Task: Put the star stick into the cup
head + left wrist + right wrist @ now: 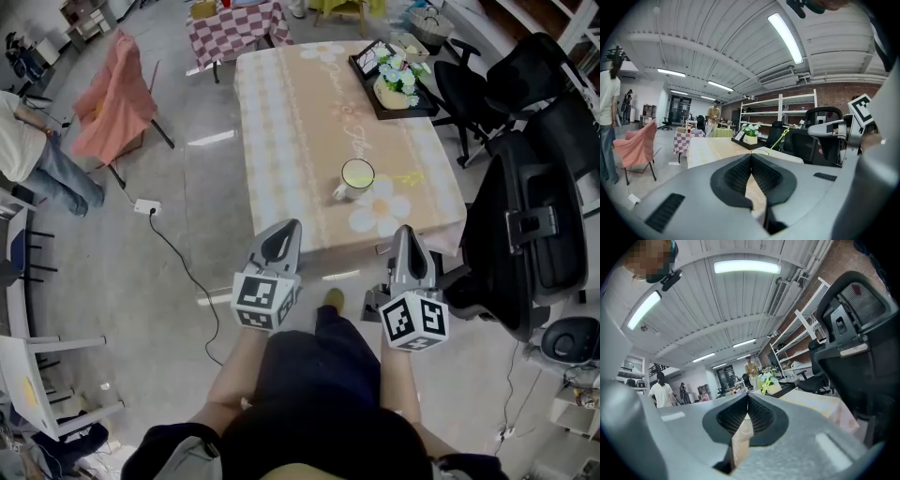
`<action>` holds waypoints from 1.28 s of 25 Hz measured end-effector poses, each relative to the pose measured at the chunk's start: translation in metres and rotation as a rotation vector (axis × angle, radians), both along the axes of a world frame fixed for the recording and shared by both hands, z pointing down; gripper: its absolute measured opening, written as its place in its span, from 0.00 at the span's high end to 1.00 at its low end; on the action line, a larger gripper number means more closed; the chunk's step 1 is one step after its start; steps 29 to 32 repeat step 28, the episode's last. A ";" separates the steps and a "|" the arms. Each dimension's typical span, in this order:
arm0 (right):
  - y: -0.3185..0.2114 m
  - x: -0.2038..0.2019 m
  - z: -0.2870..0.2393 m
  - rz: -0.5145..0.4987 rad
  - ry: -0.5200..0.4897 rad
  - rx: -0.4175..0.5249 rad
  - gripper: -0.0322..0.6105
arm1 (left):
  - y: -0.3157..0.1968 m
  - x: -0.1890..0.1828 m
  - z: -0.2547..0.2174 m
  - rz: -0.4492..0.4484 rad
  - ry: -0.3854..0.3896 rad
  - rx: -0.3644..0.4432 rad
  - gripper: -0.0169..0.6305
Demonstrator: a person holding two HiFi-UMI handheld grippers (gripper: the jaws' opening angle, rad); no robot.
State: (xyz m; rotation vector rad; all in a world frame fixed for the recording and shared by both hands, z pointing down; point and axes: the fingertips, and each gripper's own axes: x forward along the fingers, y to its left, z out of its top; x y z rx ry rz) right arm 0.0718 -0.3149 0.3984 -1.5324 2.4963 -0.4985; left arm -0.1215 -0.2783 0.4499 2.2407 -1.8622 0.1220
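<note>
- Left gripper point(284, 230) and right gripper point(405, 234): jaws of both were pressed together, empty, held short of the table point(281, 141).
- Cup point(356, 178) stood on the table, with the star stick point(785, 137) slanting up from its rim.

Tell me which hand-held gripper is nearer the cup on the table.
Right, slightly. The right hand-held gripper is off the table's near edge, just right of the cup; the left hand-held gripper is further to its left.
</note>
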 end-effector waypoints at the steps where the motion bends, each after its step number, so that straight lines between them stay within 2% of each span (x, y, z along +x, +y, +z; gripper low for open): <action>1: 0.003 0.000 0.001 0.003 0.011 -0.004 0.95 | 0.002 0.000 -0.001 0.004 -0.001 0.000 0.95; 8: 0.018 0.002 0.007 0.021 0.019 -0.041 0.95 | 0.013 0.003 -0.006 0.033 0.003 0.003 0.95; 21: 0.037 0.017 0.005 0.075 0.051 -0.028 0.95 | 0.027 0.014 -0.010 0.076 0.028 0.019 0.95; 32: 0.050 0.022 0.006 0.091 0.056 -0.024 0.95 | 0.042 0.013 -0.010 0.072 0.032 0.024 0.96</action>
